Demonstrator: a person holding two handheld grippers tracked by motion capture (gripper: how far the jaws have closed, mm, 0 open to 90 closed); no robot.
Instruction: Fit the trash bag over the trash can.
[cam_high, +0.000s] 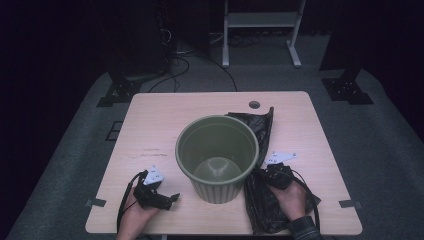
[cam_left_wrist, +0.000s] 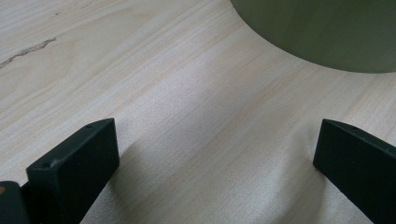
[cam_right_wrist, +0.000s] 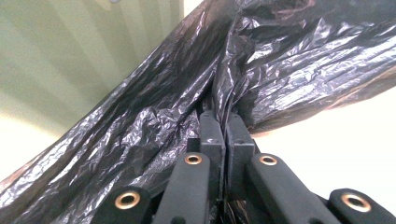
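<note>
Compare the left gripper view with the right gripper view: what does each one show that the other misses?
Left gripper view alone: the left gripper with jaws wide apart above bare wooden table, nothing between them. Right gripper view alone: the right gripper pinched shut on a fold of crinkled black plastic bag. Both catch the side of the green bucket, plain in the left one, ribbed in the right one.

No readable text, label or number anywhere.
</note>
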